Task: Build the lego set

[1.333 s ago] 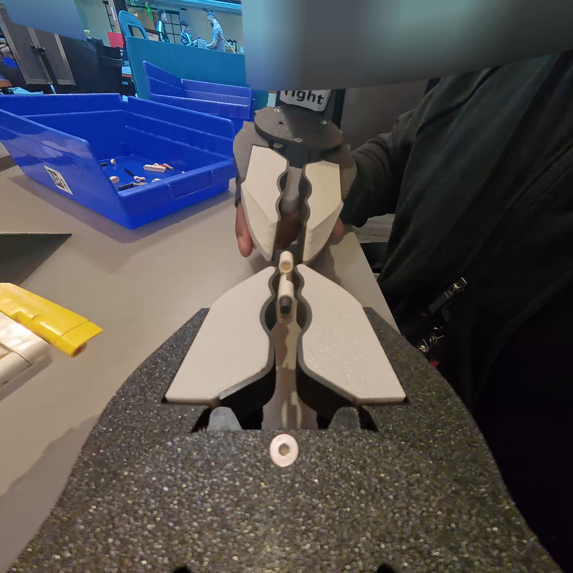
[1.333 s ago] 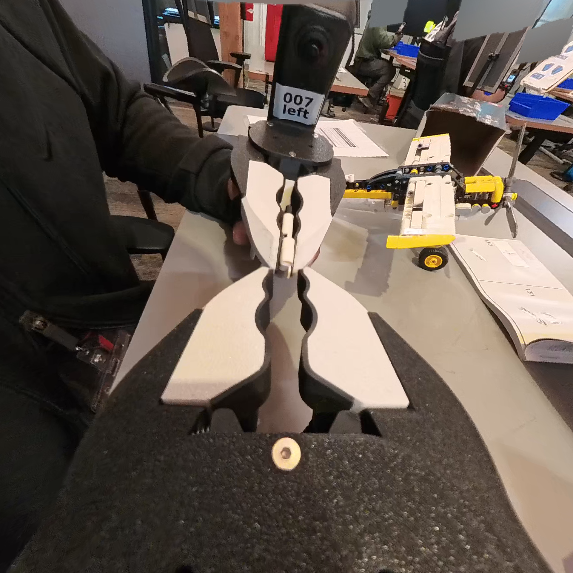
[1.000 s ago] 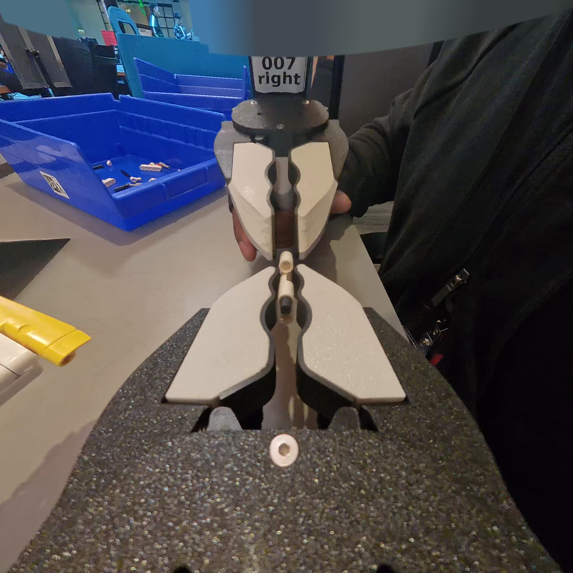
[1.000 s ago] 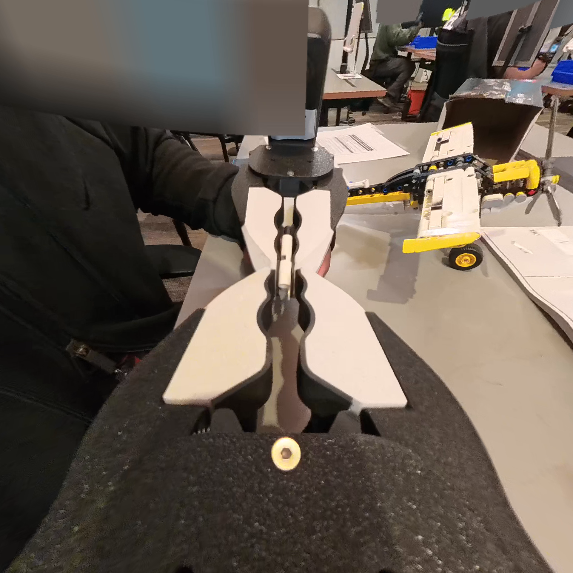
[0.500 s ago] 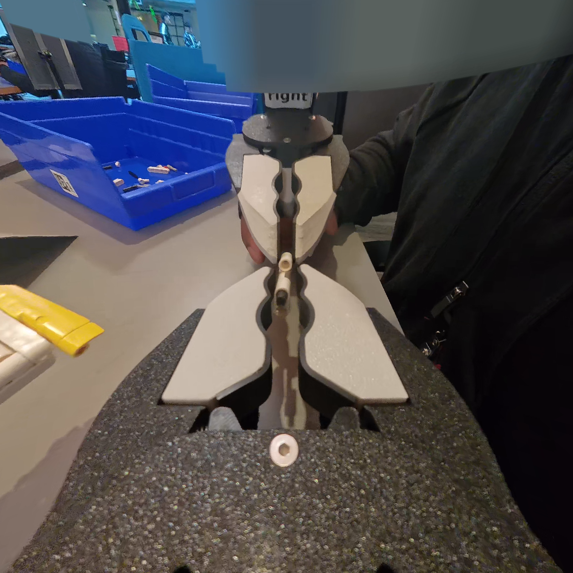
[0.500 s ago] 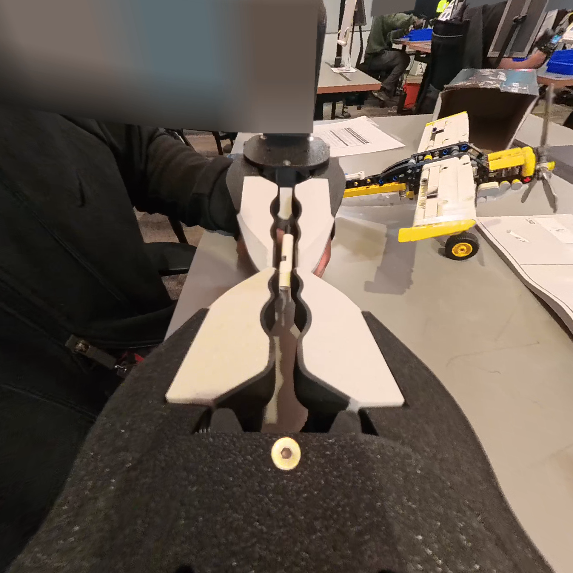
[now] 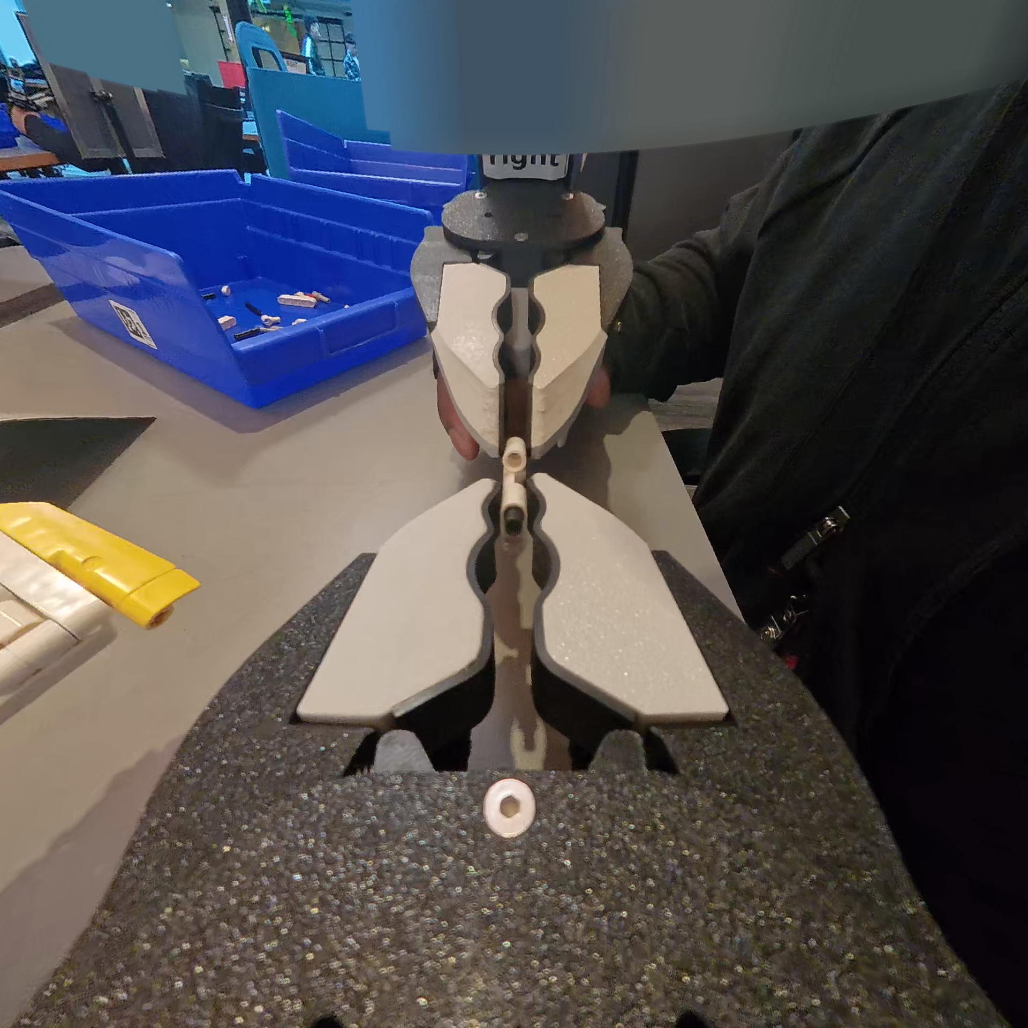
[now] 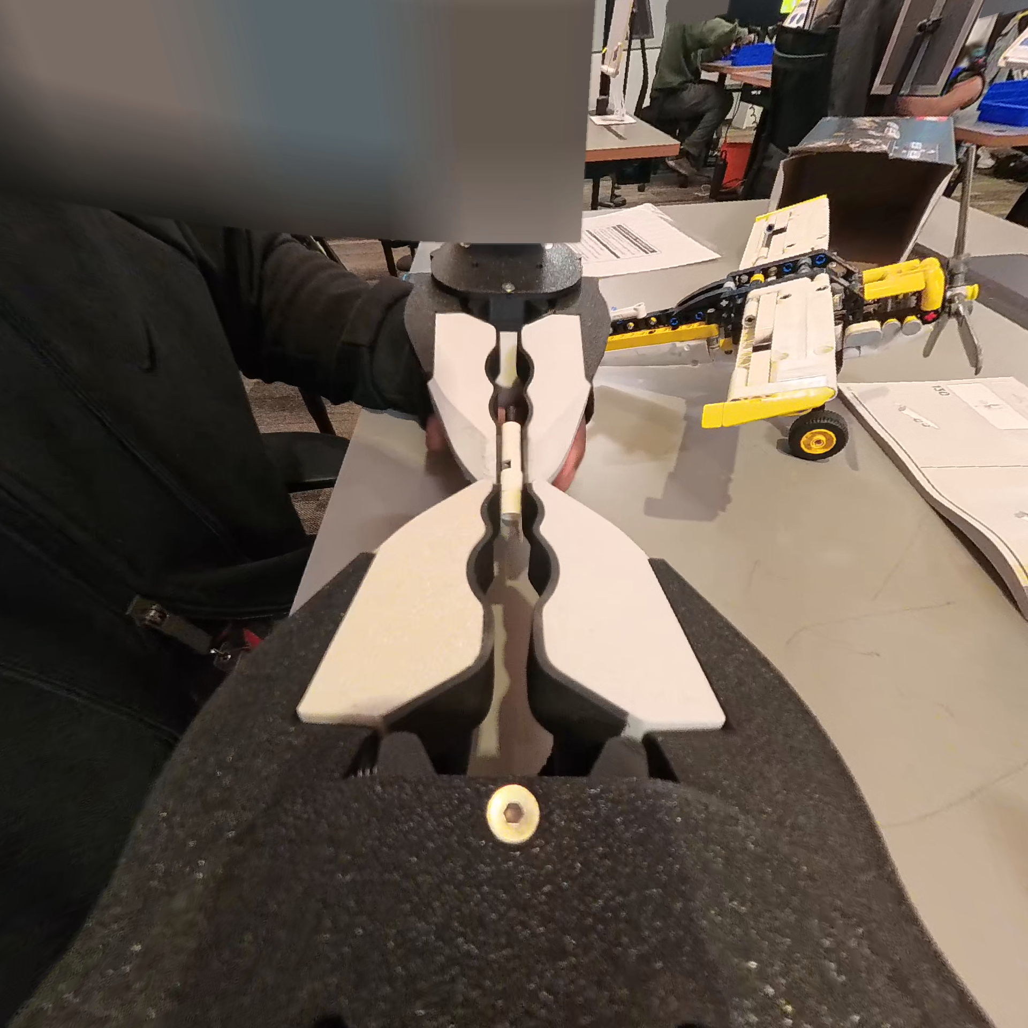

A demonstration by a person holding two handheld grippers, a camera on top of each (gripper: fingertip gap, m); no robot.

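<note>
My two grippers meet tip to tip above the grey table. A small cream connector piece with a black pin in its near end lies between both sets of fingertips. My left gripper is shut on its lower barrel. In the right wrist view the same piece runs from the left gripper's fingers into my right gripper, whose tips are shut on its near end. The right gripper also shows in the left wrist view, facing me.
A blue bin with several small parts stands at the back left. A yellow and white model plane stands on the table, its wing tip near my left gripper. An open booklet and a cardboard box lie to the right. The grippers are tip to tip, or close to it.
The right gripper came up to the piece and its fingers closed on the free end. The left fingers loosened for a moment, the piece tilted, then they closed again and it sits straight.
</note>
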